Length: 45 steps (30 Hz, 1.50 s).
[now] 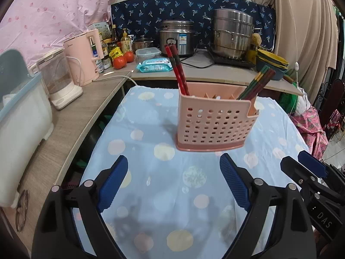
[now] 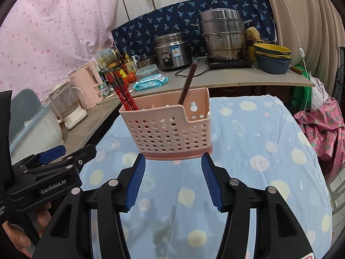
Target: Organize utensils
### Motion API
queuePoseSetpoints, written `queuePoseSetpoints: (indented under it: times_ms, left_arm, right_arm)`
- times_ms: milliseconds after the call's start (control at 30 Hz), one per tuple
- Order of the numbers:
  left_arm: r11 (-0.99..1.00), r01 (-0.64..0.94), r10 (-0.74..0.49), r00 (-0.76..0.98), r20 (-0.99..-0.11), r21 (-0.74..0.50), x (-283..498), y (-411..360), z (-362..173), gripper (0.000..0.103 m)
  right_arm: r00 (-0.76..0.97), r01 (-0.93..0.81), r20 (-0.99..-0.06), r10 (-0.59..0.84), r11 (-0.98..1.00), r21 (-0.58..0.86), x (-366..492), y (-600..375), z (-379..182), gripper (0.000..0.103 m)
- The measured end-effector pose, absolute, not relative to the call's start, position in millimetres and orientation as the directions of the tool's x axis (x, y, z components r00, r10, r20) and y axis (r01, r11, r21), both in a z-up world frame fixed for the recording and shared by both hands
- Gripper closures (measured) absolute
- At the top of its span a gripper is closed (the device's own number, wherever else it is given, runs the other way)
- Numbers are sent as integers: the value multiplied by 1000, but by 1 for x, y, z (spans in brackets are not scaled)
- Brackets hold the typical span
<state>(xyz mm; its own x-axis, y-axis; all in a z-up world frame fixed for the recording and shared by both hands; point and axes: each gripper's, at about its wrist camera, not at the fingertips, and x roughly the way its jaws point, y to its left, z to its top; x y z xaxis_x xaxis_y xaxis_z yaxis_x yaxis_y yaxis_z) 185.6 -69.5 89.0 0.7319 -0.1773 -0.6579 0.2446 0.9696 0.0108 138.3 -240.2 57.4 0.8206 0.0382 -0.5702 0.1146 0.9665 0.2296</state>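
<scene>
A pink perforated utensil basket (image 1: 215,125) (image 2: 170,129) stands upright on the light blue dotted cloth (image 1: 151,194) (image 2: 248,161). Red chopsticks (image 1: 176,69) (image 2: 123,92) lean out of its left end. Darker chopsticks (image 1: 256,84) (image 2: 188,82) lean out of its right end. My left gripper (image 1: 173,161) hovers short of the basket, jaws wide apart and empty. My right gripper (image 2: 173,161) is open just in front of the basket's base, nothing between its pads. A hand (image 2: 32,226) holds the left gripper (image 2: 51,157) at the lower left of the right wrist view.
A counter runs behind and to the left with a pink kettle (image 1: 85,56), a glass-bodied kettle (image 1: 60,82), tomatoes (image 1: 123,60), a wipes pack (image 1: 154,64), a rice cooker (image 1: 177,37), a steel steamer pot (image 1: 231,34) and stacked bowls (image 1: 272,63). Eyeglasses (image 1: 22,209) lie at the counter's near edge.
</scene>
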Motion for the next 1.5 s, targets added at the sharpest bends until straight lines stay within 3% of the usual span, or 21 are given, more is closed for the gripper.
queuePoseSetpoints:
  times_ms: [300,767,867,933,1267,1300,1500]
  left_arm:
    - [976,220,-155,704,-693,5,165,-60,67,17]
    - [979,203,-142,694,-706,4,138,-53,52,10]
    - [980,201,-136,692,-708,8,134,-54,49,9]
    - [980,198,-128,692,-710,16,133,-54,47,9]
    - [981,188,-105,693,-713,38,125,-55,39,8]
    - [981,188,-105,693,-714,38,124,-55,39,7]
    - [982,182,-94,687,-720,46,122,-56,35,7]
  right_arm:
    - [792,136,-610,14,971,199,109,-230,40,50]
    - [778,170,-628,-31,972,162,77,-220,25,41]
    - [773,177,-633,-27,968,175,73,-221,21,37]
    - [770,179,-637,-23,967,182,70,-222,18,24]
    - [766,202,-641,-54,966,159,62,-224,12,15]
    - [764,203,-643,-54,966,159,62,-224,11,5]
    - [764,207,-641,-75,969,134,61,-221,9,7]
